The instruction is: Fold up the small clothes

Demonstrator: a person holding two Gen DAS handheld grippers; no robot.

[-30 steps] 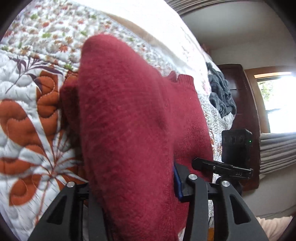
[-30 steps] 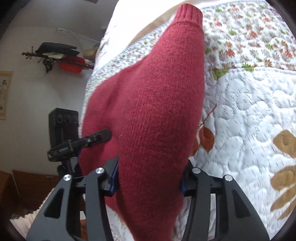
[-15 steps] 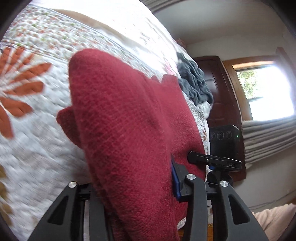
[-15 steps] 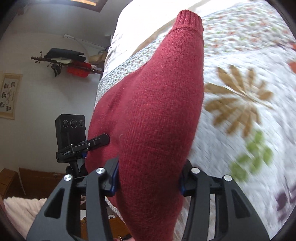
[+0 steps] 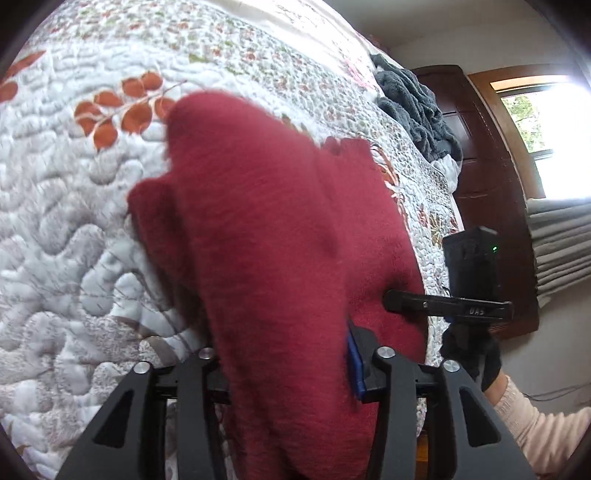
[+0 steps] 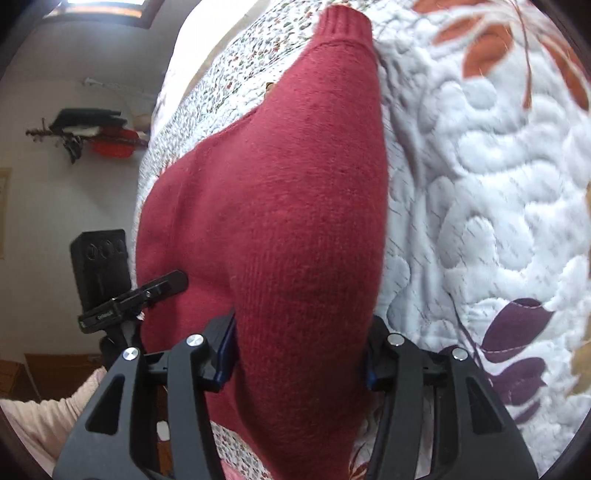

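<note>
A dark red knitted sweater [image 5: 280, 229] hangs over the quilted bed, held up at both sides. My left gripper [image 5: 284, 365] is shut on one bunched part of it, and the cloth drapes over the fingers and hides the tips. In the right wrist view the same red sweater [image 6: 295, 221] runs up to a ribbed cuff [image 6: 343, 26]. My right gripper [image 6: 299, 354] is shut on that sleeve side, its blue pads pressed into the knit. Each view shows the other gripper beside the cloth.
A white quilt [image 5: 66, 206] with orange leaf prints covers the bed. A grey fleecy garment [image 5: 413, 103] lies at the far edge near a dark wooden door [image 5: 476, 155]. A wall shelf [image 6: 92, 133] with dark and red items hangs at the left.
Both grippers have carried the sweater across the quilt, so other leaf patterns now pass beneath it. The grip on the cloth is unchanged on both sides.
</note>
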